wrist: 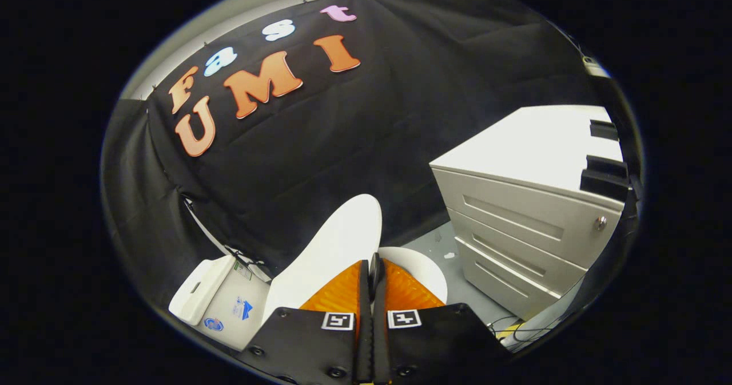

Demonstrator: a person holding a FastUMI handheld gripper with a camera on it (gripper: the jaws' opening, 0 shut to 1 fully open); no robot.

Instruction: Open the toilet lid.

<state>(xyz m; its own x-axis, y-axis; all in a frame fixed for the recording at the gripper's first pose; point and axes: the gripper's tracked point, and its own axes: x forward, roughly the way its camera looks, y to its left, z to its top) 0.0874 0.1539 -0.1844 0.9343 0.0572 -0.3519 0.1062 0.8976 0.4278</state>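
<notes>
White toilet lid (337,247) raised, edge pinched between orange fingers (343,290), drawer cabinet (526,225) beside.

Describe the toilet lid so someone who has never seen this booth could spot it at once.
Start at the grey drawer cabinet against the black cloth wall, then look across the floor to the white toilet tank. The toilet lid is the smooth white oval panel tilted up there, its edge pinched by the shut gripper; nothing else nearby is rounded and raised.
</notes>
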